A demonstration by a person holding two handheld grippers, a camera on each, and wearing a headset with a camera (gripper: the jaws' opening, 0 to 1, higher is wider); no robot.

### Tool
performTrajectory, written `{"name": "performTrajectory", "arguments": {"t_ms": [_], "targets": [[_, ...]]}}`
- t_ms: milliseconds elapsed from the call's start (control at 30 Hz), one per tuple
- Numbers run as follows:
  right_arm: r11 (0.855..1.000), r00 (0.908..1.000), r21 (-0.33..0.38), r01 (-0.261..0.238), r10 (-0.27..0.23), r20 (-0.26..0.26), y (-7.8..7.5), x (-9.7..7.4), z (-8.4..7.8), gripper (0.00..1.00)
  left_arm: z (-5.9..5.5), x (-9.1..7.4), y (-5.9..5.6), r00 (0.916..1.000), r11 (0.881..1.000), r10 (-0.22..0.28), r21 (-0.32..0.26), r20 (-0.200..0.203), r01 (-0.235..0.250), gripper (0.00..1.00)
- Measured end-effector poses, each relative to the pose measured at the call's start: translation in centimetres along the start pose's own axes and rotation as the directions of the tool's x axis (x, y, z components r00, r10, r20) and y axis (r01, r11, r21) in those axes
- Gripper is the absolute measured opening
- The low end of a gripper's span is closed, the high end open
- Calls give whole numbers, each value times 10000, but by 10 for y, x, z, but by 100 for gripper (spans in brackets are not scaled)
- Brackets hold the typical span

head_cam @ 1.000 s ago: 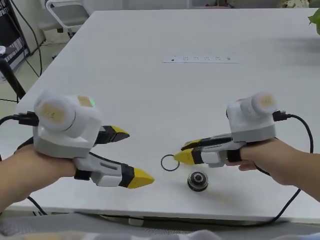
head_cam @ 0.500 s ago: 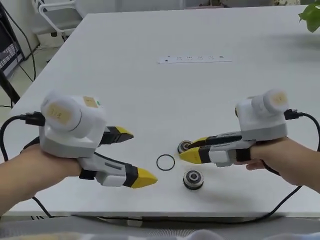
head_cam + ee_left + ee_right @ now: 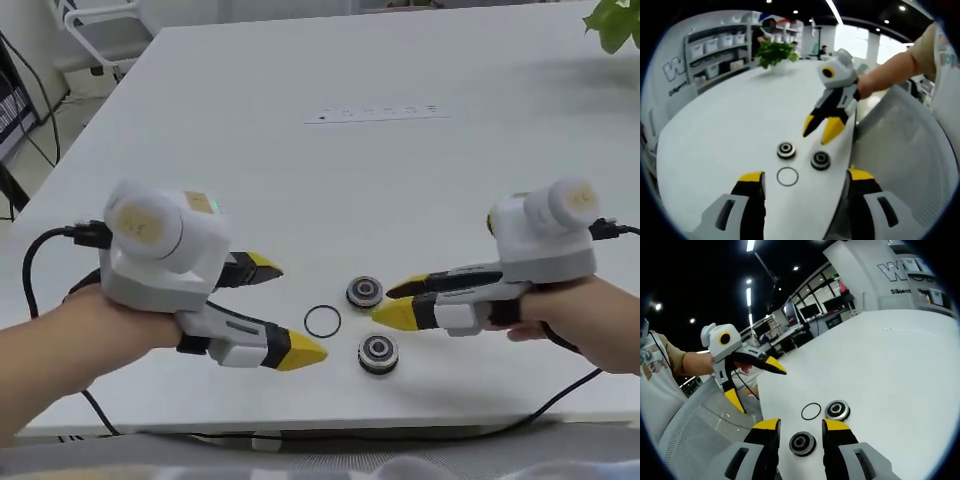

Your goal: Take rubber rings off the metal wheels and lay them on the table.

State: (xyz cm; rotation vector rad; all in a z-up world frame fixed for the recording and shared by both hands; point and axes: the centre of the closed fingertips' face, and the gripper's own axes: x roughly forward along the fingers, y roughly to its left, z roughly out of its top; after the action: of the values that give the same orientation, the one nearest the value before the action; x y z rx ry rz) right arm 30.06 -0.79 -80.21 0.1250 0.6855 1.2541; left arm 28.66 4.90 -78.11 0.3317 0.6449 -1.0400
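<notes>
Ring lies loose on table. Right gripper, jaws narrow and empty, has drawn back right of ring, baring far wheel just beyond it. Near wheel sits beside ring. Left gripper wide, empty, left of ring. One ring likely delivered.

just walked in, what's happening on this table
A person works two grippers over a white table. One rubber ring lies loose on it beside two metal wheels. The left gripper and the right gripper are both open and empty, tips pointed toward the wheels and ring.
</notes>
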Motion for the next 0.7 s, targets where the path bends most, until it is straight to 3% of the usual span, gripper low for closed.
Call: {"name": "performTrajectory", "arguments": {"t_ms": [367,700], "targets": [[9994,9995,-339,-23,13,-305,1,-1,-14,32,5,18,-3,9994,9992,-353,180,-60,354,61],[9982,9984,-592,-2,-32,-563,-3,-1,-27,32,0,36,-7,9972,9976,-653,227,-356,662,57]]}}
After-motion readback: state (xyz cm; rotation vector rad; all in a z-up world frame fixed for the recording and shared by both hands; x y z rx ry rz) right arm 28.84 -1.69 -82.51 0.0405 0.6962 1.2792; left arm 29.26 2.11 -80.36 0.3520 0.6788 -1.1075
